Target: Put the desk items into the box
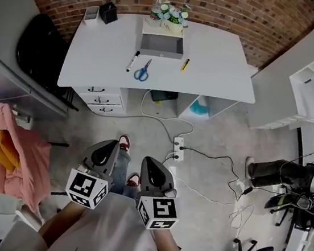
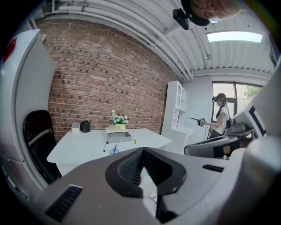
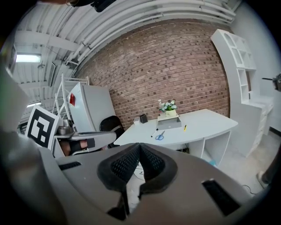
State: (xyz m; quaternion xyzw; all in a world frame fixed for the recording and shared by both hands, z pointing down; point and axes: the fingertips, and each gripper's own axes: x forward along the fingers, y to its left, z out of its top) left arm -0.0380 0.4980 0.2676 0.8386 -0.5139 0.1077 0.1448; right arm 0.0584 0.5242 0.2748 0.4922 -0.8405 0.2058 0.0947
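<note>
Far ahead, the white desk (image 1: 220, 79) carries an open grey box (image 1: 162, 44). In front of the box lie a black-and-white marker (image 1: 133, 60), blue-handled scissors (image 1: 143, 71) and a yellow pen (image 1: 185, 65). My left gripper (image 1: 111, 145) and right gripper (image 1: 150, 162) are held close to my body over the floor, well short of the desk. Both are shut with nothing between the jaws. The left gripper view shows its closed jaws with the box (image 2: 118, 136) and scissors (image 2: 114, 150) beyond. In the right gripper view, the box (image 3: 170, 122), scissors (image 3: 160, 136) and yellow pen (image 3: 185, 128) appear past the closed tips.
Behind the box stand a flower pot (image 1: 172, 19), a bottle (image 1: 156, 8), a black pen holder (image 1: 108, 13) and a white container (image 1: 92, 14). A black chair (image 1: 38, 49) is left of the desk. A power strip (image 1: 178, 148) and cables lie on the floor. Another person (image 1: 280, 171) sits at right.
</note>
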